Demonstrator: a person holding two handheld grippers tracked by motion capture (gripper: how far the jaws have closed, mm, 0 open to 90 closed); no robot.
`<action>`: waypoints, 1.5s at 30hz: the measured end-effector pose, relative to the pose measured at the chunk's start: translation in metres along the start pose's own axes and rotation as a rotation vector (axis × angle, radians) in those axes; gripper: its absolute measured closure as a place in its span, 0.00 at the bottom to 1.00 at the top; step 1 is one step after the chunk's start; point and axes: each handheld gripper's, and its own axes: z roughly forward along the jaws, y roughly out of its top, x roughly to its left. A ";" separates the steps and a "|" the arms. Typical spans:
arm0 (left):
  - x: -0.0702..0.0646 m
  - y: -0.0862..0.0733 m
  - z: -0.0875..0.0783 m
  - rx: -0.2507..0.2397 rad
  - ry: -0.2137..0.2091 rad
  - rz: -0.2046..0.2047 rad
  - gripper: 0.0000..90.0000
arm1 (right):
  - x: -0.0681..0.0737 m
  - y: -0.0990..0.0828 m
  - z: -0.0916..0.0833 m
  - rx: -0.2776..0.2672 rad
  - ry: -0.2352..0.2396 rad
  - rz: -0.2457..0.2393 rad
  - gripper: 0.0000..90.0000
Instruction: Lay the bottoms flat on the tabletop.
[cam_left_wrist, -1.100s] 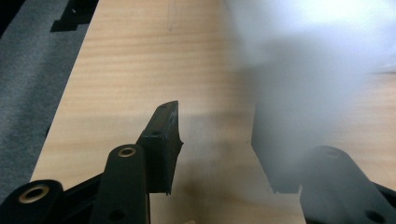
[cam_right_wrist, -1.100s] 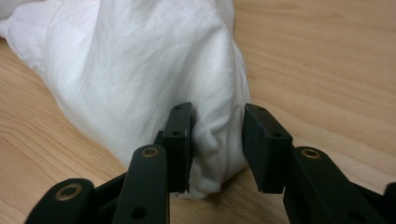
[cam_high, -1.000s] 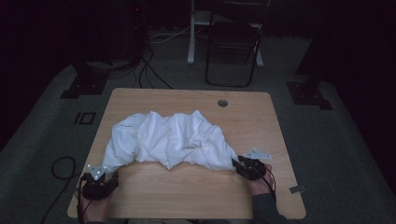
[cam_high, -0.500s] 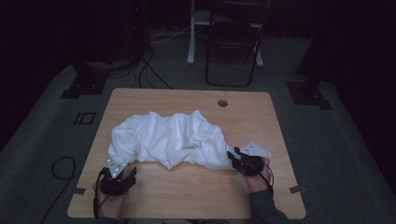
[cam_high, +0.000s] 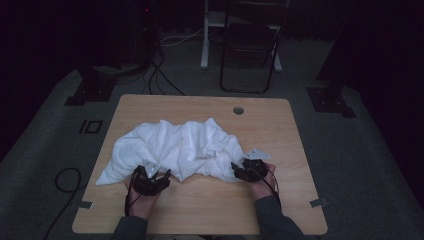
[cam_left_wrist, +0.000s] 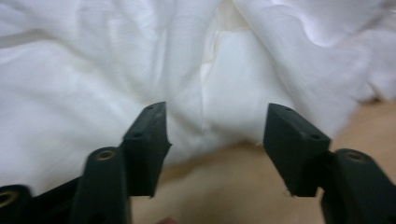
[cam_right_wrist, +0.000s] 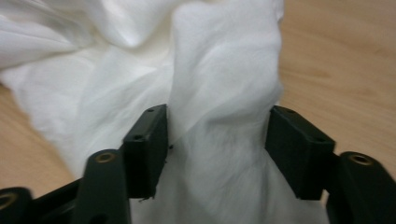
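White, unpatterned cloth (cam_high: 175, 147), crumpled, with greyish shading in its folds, on a light tan wood-grain table (cam_high: 280, 135). Black jaws on the left gripper (cam_high: 159, 176) at the cloth's near edge, brass-coloured screws at their bases. Same black and brass on the right gripper (cam_high: 239, 169) at the cloth's right end, topped by a pale grey plate. Dark grey sleeves nearer than the cloth. Grey speckled floor (cam_high: 360, 165) around the table; black chair (cam_high: 250, 55) beyond the cloth.

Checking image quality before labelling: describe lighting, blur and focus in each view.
High view: dim overall, dark surroundings, only the white cloth and table read clearly. Left gripper view: bright, cloth slightly overexposed with folds washed out, jaws soft at the edges. Right gripper view: evenly lit, cloth folds between the jaws mildly blurred, wood grain visible.
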 end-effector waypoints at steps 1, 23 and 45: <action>0.000 0.006 0.015 0.013 -0.004 -0.023 0.41 | 0.000 0.000 0.000 0.000 0.000 0.000 0.39; -0.016 -0.005 -0.019 -0.025 -0.135 0.027 0.95 | -0.003 -0.006 0.010 0.044 -0.026 -0.037 0.51; 0.006 -0.043 -0.057 0.002 -0.088 0.017 0.54 | 0.022 0.031 -0.021 -0.086 -0.035 -0.077 0.55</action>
